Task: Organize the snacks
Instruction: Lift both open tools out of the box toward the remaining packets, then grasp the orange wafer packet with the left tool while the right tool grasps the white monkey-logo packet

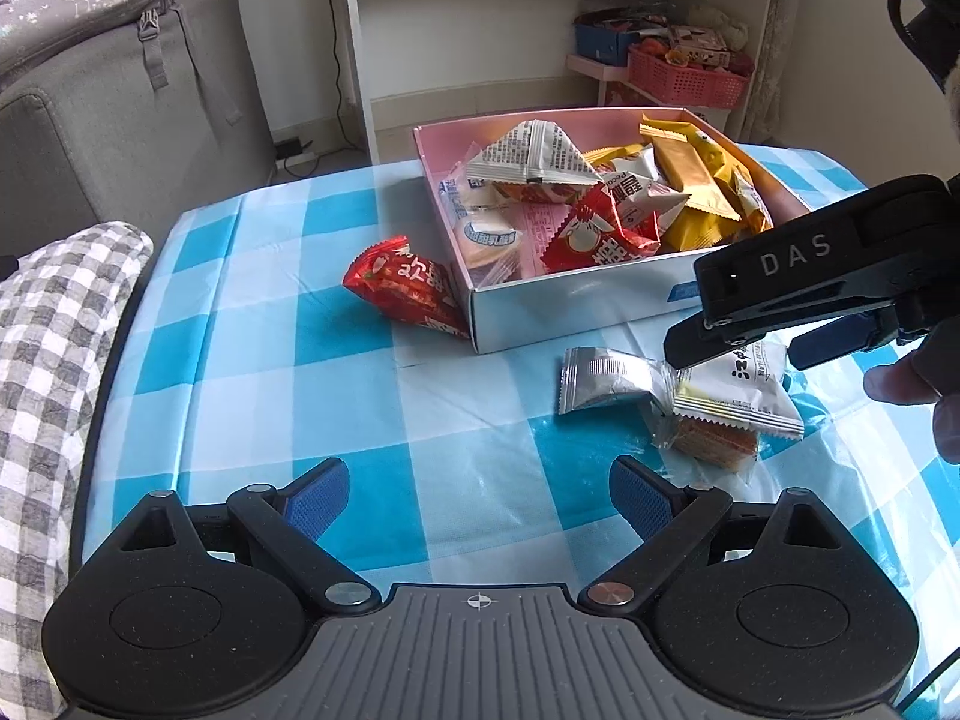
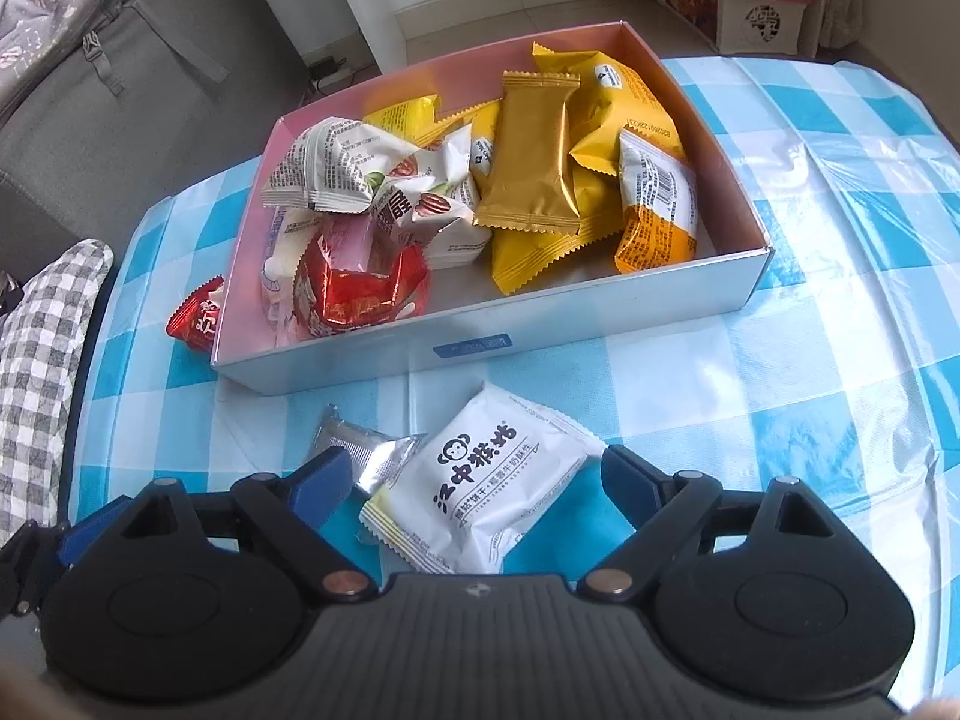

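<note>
A white-sided box stands on the blue-checked tablecloth, holding several yellow, red and white snack packets. A red packet lies against its left side. In front of the box lie a silver packet, a white packet with black print and a clear-wrapped orange snack. My right gripper hangs low over the white packet, which lies flat between its open blue pads. My left gripper is open over bare cloth with nothing between its fingers.
A grey sofa with a bag stands beyond the table's left edge. A checked cushion lies at the near left. A white shelf and a pink basket stand behind the box. A person's fingers show at the right.
</note>
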